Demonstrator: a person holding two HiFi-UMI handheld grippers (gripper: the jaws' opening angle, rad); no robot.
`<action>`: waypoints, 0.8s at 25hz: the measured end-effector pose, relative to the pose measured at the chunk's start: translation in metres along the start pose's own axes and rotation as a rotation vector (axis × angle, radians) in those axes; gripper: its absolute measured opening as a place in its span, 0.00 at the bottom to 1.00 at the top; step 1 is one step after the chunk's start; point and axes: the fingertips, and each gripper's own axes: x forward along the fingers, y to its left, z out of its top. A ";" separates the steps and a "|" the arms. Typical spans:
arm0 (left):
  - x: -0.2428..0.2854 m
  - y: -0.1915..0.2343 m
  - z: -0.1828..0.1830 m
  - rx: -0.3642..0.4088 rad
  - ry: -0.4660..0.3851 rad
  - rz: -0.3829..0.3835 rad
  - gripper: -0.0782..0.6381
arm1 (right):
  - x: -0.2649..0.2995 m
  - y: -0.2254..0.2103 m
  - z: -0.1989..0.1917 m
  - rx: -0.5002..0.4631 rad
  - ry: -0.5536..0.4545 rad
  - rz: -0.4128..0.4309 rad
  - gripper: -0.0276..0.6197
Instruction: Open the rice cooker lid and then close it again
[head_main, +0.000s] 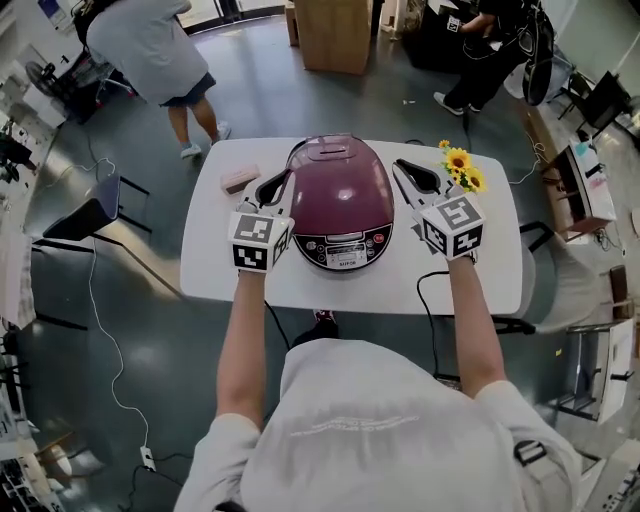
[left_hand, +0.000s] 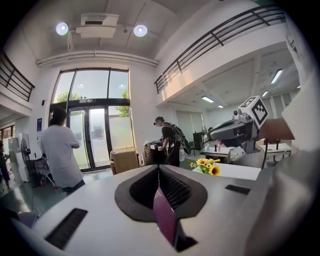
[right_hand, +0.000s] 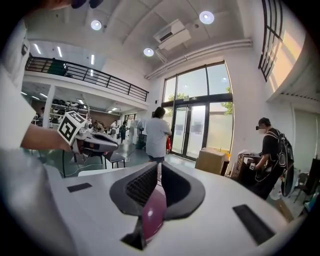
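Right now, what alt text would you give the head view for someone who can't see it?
Seen from above, a person holds the left gripper and right gripper, both shut, at either side of a closed maroon rice cooker on a white table. Sunflowers stand at the table's far right corner, a small pink object at its far left.

Table (head_main: 210, 272) bears rice cooker (head_main: 340, 195), sunflowers (head_main: 460, 166), perhaps a pink box (head_main: 240, 179).

Maroon rice cooker (head_main: 340, 195), white table (head_main: 215, 272), yellow sunflowers (head_main: 461, 164).
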 end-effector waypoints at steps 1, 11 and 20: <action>0.000 0.002 0.007 0.004 -0.017 0.005 0.13 | -0.001 -0.003 0.006 -0.007 -0.013 -0.008 0.11; -0.001 0.005 0.065 0.048 -0.132 0.022 0.13 | -0.016 -0.019 0.049 -0.092 -0.082 -0.059 0.10; -0.007 0.001 0.098 0.086 -0.186 0.026 0.13 | -0.025 -0.022 0.076 -0.143 -0.126 -0.066 0.09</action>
